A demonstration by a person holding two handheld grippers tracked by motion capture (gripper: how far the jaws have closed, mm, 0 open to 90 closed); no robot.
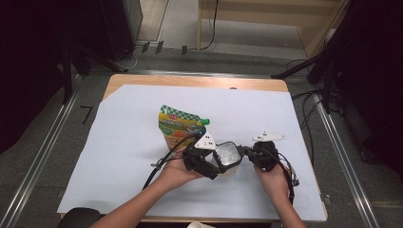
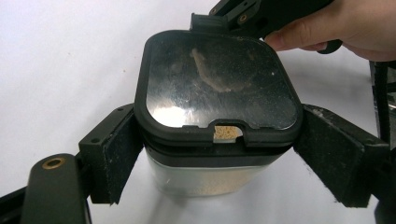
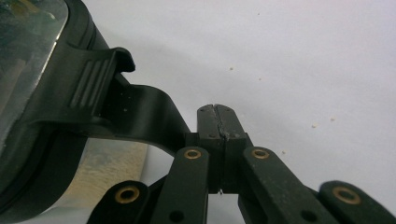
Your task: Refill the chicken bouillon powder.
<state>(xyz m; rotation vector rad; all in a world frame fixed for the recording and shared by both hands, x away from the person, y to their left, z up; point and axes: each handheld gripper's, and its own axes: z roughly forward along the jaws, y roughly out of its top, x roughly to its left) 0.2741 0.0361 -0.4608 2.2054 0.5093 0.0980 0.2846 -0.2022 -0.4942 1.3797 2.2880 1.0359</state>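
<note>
A clear container (image 1: 227,156) with a black lid (image 2: 215,79) stands on the white sheet, with pale powder in its bottom. My left gripper (image 2: 215,158) is shut on the container, one pad on each side just under the lid. In the high view that left gripper (image 1: 223,164) sits near the table's front middle. My right gripper (image 3: 217,116) is shut with nothing between its pads. Its tips rest beside the lid's ribbed latch tab (image 3: 93,79). The right gripper (image 1: 247,153) reaches the container from the right; in the left gripper view the right gripper (image 2: 205,21) shows behind the lid.
A green and yellow spouted pouch (image 1: 180,124) lies just behind the container. A white sheet (image 1: 142,166) covers the wooden table (image 1: 190,80). A pale cup rim (image 1: 199,224) shows at the front edge. A few crumbs (image 3: 322,123) dot the sheet.
</note>
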